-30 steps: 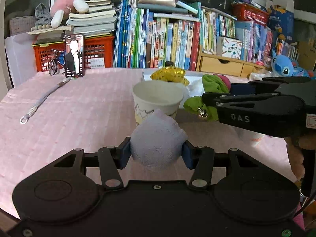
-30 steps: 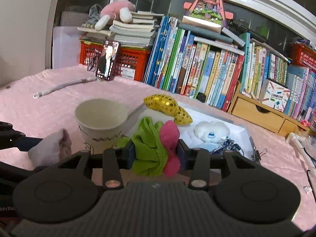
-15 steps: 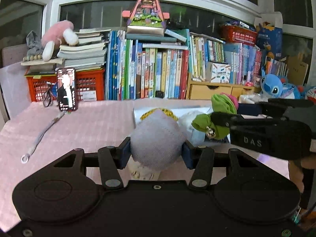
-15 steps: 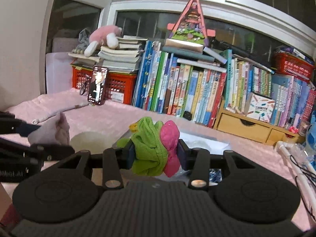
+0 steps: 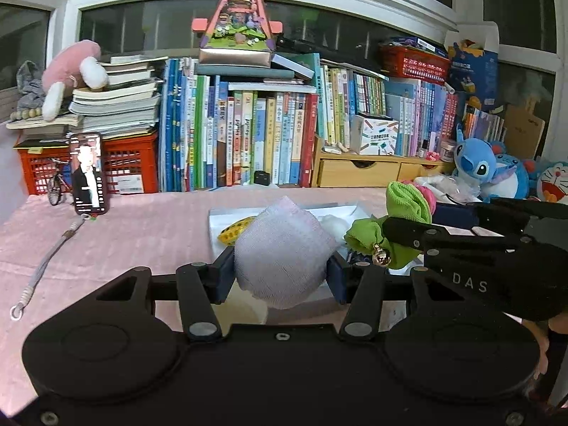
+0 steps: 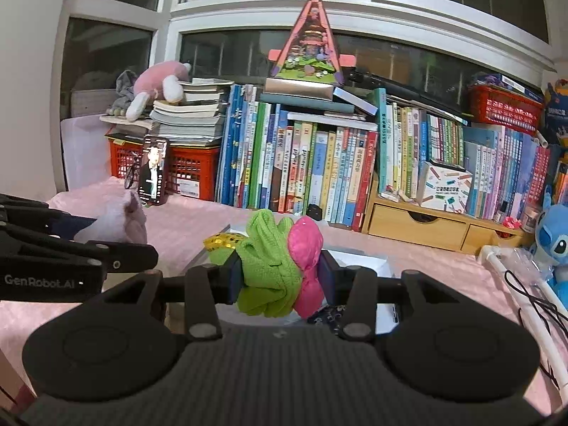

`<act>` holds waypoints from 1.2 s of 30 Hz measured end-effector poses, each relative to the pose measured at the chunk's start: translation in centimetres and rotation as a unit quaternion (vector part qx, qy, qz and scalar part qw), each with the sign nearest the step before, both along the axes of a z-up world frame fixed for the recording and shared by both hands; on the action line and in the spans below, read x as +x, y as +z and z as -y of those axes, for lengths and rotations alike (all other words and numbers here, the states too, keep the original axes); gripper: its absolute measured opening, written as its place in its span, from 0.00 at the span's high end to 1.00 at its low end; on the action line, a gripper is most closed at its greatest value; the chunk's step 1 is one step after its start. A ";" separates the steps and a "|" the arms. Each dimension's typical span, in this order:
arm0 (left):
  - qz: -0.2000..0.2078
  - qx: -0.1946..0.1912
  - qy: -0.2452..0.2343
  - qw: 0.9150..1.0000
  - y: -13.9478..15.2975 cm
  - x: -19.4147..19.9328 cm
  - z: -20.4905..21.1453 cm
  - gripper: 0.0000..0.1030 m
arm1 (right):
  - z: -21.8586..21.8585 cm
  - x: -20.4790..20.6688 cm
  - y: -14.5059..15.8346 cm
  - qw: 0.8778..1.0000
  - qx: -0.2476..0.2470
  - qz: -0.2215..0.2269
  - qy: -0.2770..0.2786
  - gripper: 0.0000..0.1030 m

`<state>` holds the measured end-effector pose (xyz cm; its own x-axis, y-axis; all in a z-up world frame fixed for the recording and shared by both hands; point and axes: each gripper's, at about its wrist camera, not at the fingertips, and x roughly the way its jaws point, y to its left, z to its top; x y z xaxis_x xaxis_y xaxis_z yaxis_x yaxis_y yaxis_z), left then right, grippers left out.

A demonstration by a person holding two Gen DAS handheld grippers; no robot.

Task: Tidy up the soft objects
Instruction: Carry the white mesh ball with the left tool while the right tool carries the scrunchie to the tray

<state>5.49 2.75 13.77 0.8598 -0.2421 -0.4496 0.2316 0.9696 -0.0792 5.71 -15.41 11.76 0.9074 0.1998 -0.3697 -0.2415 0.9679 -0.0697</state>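
Note:
My left gripper (image 5: 280, 271) is shut on a pale lilac sock ball (image 5: 282, 252) and holds it above the pink table. The sock ball also shows at the left of the right wrist view (image 6: 119, 222). My right gripper (image 6: 280, 277) is shut on a green and pink soft toy (image 6: 275, 262). That toy, with a small gold bell, shows in the left wrist view (image 5: 397, 227). A white tray (image 5: 227, 218) behind holds a gold sequin piece (image 5: 234, 232) and a white fluffy item (image 5: 335, 225). The paper cup (image 5: 254, 310) lies mostly hidden under my left gripper.
A row of books (image 5: 248, 142), a red crate (image 5: 124, 163) and wooden drawers (image 5: 358, 172) line the back. A phone (image 5: 88, 174) stands at the left, with a grey cord (image 5: 49, 259) on the cloth. Blue plush toys (image 5: 479, 163) sit at the right.
Both grippers have risen with their loads and tilted up. The paper cup, in full view a second ago, has dropped out of sight beneath the left gripper.

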 end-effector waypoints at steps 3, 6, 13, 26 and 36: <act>-0.007 -0.003 -0.006 1.000 0.1 1.0 0.5 0.52 | 0.5 0.4 0.0 1.000 0.005 -0.005 -0.005 0.54; -0.014 -0.007 -0.008 1.000 0.2 2.0 0.8 0.52 | 1.0 0.7 0.1 1.000 0.010 -0.011 -0.011 0.54; -0.038 -0.016 -0.015 0.999 0.7 5.1 1.3 0.52 | 2.5 1.7 0.3 0.999 0.015 -0.019 -0.024 0.54; -0.105 -0.009 -0.026 0.994 0.5 11.6 3.9 0.52 | 6.6 5.3 1.3 0.997 0.026 -0.039 -0.063 0.54; -0.170 0.012 -0.009 0.985 -1.4 17.6 5.6 0.52 | 9.4 9.6 -0.1 0.991 0.044 -0.098 -0.082 0.54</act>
<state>23.06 -2.85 12.34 0.6541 -0.2415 -0.7168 0.2126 0.9682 -0.1322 15.29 -24.80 11.70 0.8428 0.0946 -0.5298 -0.0809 0.9955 0.0492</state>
